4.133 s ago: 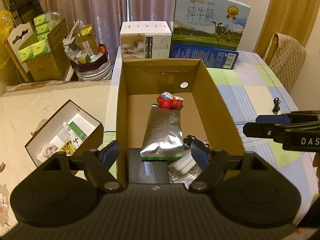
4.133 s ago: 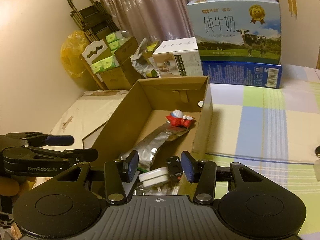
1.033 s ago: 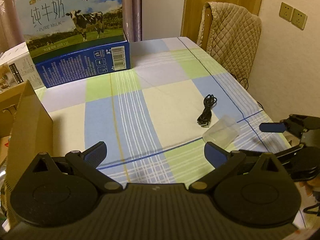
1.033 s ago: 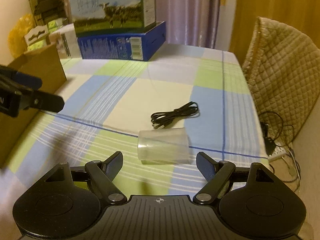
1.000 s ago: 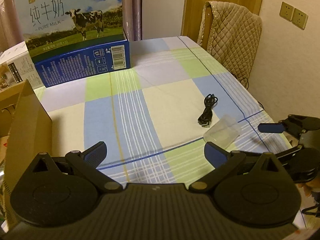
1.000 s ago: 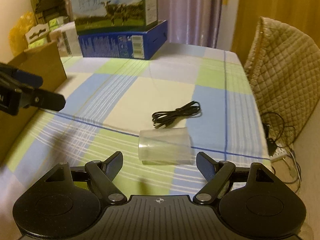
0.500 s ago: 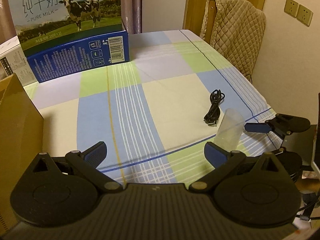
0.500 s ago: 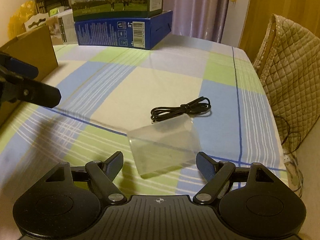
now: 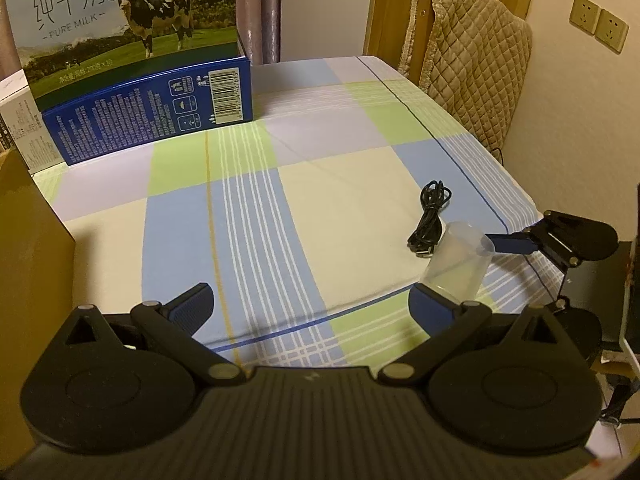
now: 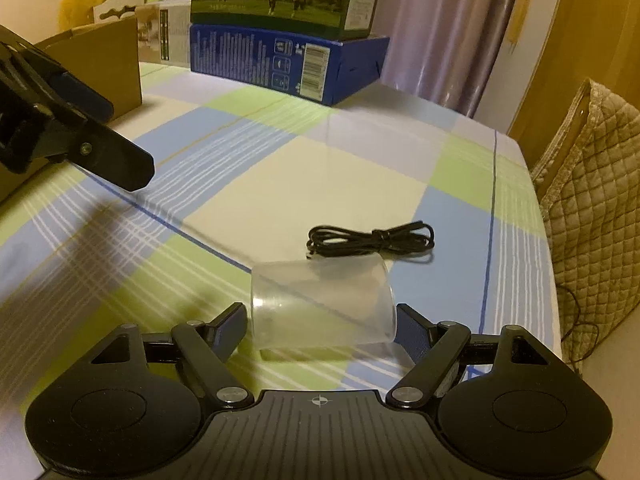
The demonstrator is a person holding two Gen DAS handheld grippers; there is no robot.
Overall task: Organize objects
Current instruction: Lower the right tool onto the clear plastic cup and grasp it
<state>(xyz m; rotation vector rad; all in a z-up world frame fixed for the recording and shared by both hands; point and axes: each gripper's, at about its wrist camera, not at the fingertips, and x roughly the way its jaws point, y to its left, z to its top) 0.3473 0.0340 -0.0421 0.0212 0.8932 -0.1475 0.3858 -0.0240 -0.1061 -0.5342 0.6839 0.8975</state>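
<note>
From the left wrist view, the cardboard box (image 9: 28,264) is cut off at the frame's left edge, so only one brown wall shows and nothing of its inside can be made out. The clear plastic cup (image 9: 458,264) sits near the counter's (image 9: 340,184) right edge, and its lower part is hidden behind the right fingertip of the left gripper (image 9: 312,300). That gripper stands wide open over bare checked cloth, holding nothing. The coiled black cable (image 9: 430,216) lies just beyond the cup, touching or nearly touching it; I cannot tell which. The right gripper (image 9: 460,268) reaches in from beside the cup, one blue pad at the cup's rim, its other finger hidden. Far behind the cup, a milk carton (image 9: 132,40) rests on a blue box (image 9: 160,108), the carton's top cut off, and a quilted chair cover (image 9: 472,64) hangs past the counter's far corner. From the right wrist view, the cup (image 10: 320,304) is see-through and looks empty, tipped on its side with its wide mouth toward the right finger. The right gripper (image 10: 320,332) is spread nearly full, a finger close on each side of the cup; whether the pads press it I cannot tell. The cable (image 10: 372,240) lies just behind the cup. The left gripper (image 10: 72,128) juts in well to the cup's left, blurred and partly cut off, before the cardboard box (image 10: 108,60).
</note>
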